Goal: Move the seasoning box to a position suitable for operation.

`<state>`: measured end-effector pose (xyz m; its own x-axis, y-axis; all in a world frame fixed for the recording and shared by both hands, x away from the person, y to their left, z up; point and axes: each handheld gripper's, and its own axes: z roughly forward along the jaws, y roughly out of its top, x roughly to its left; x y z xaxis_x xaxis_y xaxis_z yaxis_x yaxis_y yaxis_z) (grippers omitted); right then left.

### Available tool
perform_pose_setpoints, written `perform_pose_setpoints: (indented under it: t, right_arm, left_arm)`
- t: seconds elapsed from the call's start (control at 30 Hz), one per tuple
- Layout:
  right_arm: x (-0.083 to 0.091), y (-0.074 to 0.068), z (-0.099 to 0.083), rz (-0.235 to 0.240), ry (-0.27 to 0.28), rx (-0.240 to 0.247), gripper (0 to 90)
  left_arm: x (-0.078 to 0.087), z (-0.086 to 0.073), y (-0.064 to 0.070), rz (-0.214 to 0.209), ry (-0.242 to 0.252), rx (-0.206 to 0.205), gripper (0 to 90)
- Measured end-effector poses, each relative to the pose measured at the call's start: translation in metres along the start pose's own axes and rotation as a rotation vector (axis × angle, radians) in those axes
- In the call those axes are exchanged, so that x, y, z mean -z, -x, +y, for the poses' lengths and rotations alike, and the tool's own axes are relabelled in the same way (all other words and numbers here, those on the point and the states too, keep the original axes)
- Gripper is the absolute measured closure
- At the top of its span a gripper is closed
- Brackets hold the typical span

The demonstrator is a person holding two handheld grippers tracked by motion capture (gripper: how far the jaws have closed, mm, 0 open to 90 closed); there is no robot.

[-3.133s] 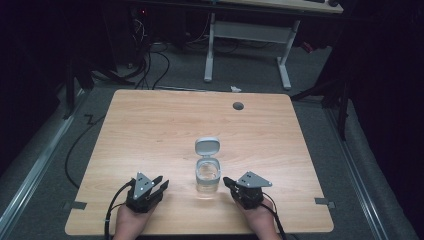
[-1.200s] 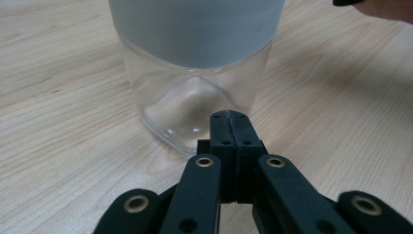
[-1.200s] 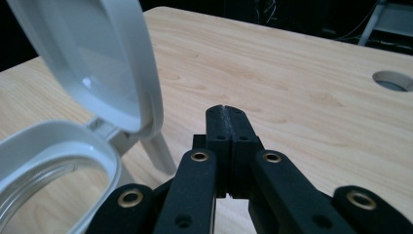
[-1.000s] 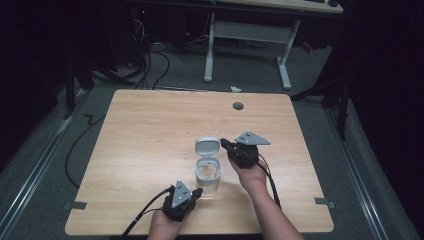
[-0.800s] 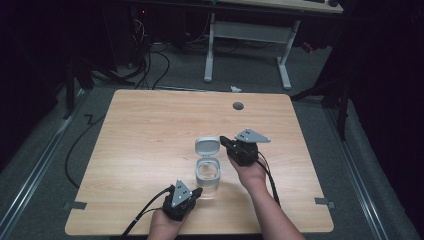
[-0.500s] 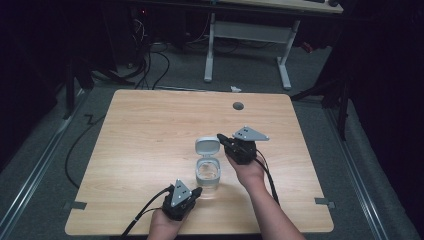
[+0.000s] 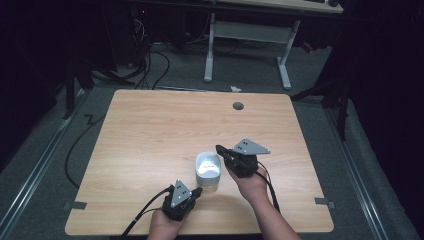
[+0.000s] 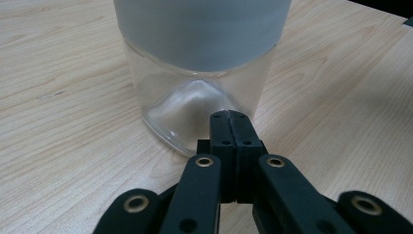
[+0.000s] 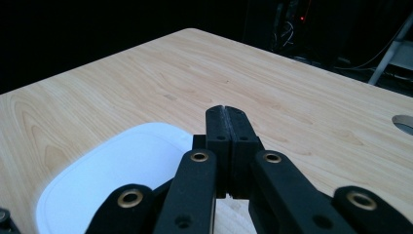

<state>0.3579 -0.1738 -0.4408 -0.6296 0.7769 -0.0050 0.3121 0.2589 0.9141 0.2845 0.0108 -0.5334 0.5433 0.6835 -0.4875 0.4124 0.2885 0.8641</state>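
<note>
No readable writing on the jar (image 7: 208,172) or its white lid (image 7: 208,164). Jar is standing upright near the table's (image 7: 150,135) front middle.

Left gripper (image 7: 196,191) is resting low at the front edge, jaws pressed together, gripping nothing, tips just short of the jar's clear base (image 8: 187,109).

Right gripper (image 7: 221,150) is hovering at lid height just right of the jar, jaws likewise closed and empty, hand (image 7: 247,182) angling in from below.

Right gripper view is showing the lid top (image 9: 112,183) and a hole (image 9: 403,123) in the table.

jar (image 7: 207,172) mid-table, near front | left gripper (image 7: 196,192) before it | right gripper (image 7: 220,150) right-behind
</note>
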Motion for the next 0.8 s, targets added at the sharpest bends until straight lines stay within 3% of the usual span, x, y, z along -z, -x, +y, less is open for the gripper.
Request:
perform_pose_setpoints:
  t: [0.23,0.37,0.47,0.6,0.63,0.8]
  right_arm:
    - [0.009,0.008,-0.009,-0.029,-0.002,-0.018,89.2]
    - [0.016,0.018,-0.02,-0.055,-0.015,-0.041,88.5]
    - [0.022,0.025,-0.033,-0.086,-0.033,-0.058,87.4]
    - [0.033,0.041,-0.058,-0.142,-0.066,-0.1,85.5]
    - [0.033,0.041,-0.058,-0.142,-0.066,-0.1,85.5]
    - [0.048,0.055,-0.08,-0.191,-0.085,-0.136,81.5]
  left_arm:
    - [0.009,0.008,0.001,-0.015,-0.006,0.006,88.3]
    - [0.019,0.02,-0.009,0.002,0.01,0.008,85.4]
    - [0.027,0.028,-0.026,0.038,0.013,0.014,82.0]
    - [0.035,0.043,-0.057,0.137,0.034,-0.017,72.9]
    - [0.035,0.043,-0.057,0.137,0.034,-0.017,71.1]
    - [0.041,0.057,-0.082,0.207,0.068,-0.008,67.2]
